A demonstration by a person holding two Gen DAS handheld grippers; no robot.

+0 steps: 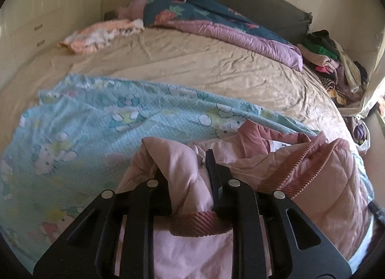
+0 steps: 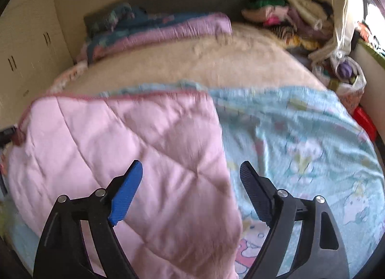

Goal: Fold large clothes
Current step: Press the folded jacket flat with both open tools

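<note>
A pink quilted jacket (image 1: 320,173) with darker corduroy trim lies bunched on a light blue cartoon-print sheet (image 1: 101,120) at the near end of the bed. My left gripper (image 1: 185,166) is shut on a fold of the jacket, with a corduroy cuff between its fingers. In the right wrist view the jacket (image 2: 125,149) lies flatter, its quilted side up. My right gripper (image 2: 191,170) is open and empty, hovering above the jacket's right edge, with the blue sheet (image 2: 300,134) beside it.
The bed has a beige sheet (image 1: 192,62). A floral and purple duvet (image 1: 216,26) lies along the grey headboard. A pile of clothes (image 1: 332,62) sits at the far right corner. White cupboards (image 1: 36,14) stand at the left.
</note>
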